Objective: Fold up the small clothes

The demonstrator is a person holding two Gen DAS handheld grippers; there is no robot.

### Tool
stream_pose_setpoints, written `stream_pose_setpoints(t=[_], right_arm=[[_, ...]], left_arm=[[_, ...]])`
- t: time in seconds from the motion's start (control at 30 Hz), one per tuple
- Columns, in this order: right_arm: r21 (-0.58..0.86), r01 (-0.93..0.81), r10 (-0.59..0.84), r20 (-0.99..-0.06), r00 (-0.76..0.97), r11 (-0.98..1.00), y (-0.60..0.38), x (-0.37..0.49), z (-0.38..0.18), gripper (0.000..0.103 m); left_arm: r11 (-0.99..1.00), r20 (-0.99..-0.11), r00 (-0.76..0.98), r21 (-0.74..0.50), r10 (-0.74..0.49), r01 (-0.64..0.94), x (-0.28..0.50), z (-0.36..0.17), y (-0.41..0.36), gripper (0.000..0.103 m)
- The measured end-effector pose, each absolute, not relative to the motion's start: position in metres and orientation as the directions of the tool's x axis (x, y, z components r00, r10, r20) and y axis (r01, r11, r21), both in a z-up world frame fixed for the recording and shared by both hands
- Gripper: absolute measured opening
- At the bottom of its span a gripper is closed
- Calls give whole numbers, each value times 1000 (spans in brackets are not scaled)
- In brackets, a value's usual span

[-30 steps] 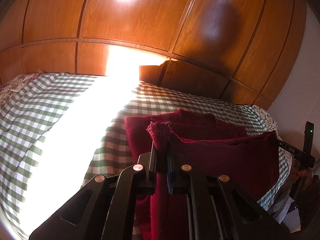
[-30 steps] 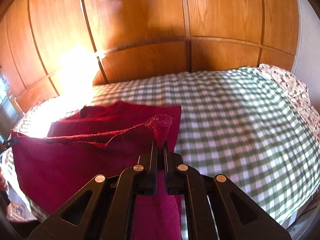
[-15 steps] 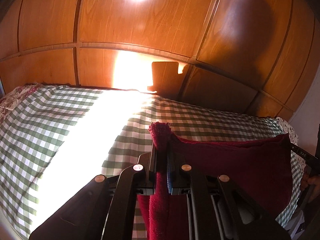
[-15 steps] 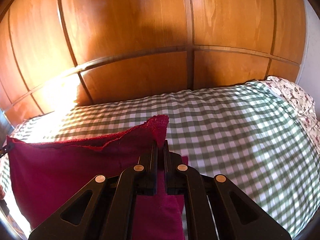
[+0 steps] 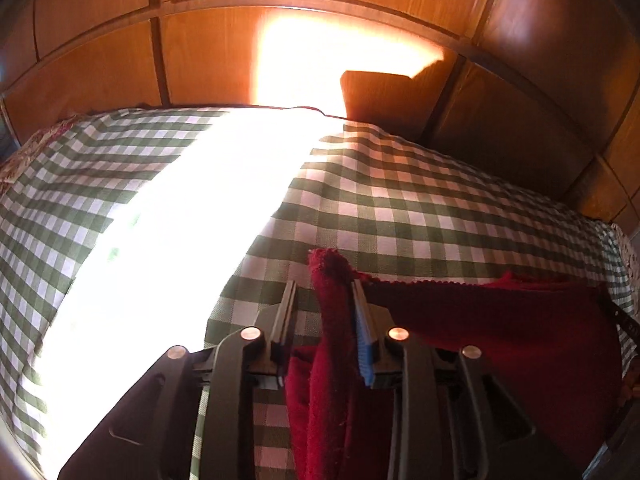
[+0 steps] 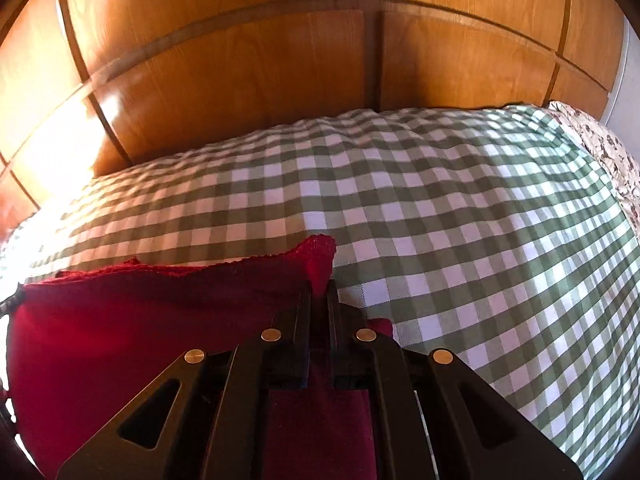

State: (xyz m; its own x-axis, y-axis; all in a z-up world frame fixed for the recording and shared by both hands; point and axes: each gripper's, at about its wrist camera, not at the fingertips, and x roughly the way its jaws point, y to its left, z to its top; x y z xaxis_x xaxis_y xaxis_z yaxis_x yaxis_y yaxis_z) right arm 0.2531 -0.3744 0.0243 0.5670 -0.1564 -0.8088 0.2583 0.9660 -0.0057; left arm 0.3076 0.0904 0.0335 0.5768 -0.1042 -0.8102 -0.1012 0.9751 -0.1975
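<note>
Cloth [image 5: 500, 332] droops between released left tongs [image 5: 324, 300]; right tongs [image 6: 319, 300] pinch its corner.

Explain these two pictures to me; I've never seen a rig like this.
There is no robot. A person holds a two-finger tool in each hand, with a wide-angle camera looking along its fingers. One picture comes from the left hand-held gripper, the other from the right hand-held gripper. Both look across a bed with a green checked sheet, wooden panels behind it. Between the tools hangs a red cloth. The right one is shut on a top corner. The left one's fingers stand apart, the other corner draped against one finger.
</note>
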Motion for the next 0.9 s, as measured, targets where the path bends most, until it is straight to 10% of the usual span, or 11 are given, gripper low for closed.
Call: stream_pose_setpoints(t=[0.13, 0.23, 0.67, 0.9], right_arm=[[2, 229, -143, -776, 614, 973, -364, 226, 47, 7], [68, 216, -96, -739, 667, 974, -350, 192, 59, 82], [141, 120, 40, -795, 605, 983, -294, 111, 30, 82], [144, 168, 17, -807, 591, 975, -306, 109, 15, 82]], left_arm=[[951, -779, 600, -295, -183, -93, 279, 52, 113, 32], [938, -750, 605, -347, -268, -15, 241, 61, 127, 35], [840, -711, 495, -537, -500, 77, 98, 23, 139, 44], [889, -771, 483, -456, -416, 38, 92, 4, 122, 38]])
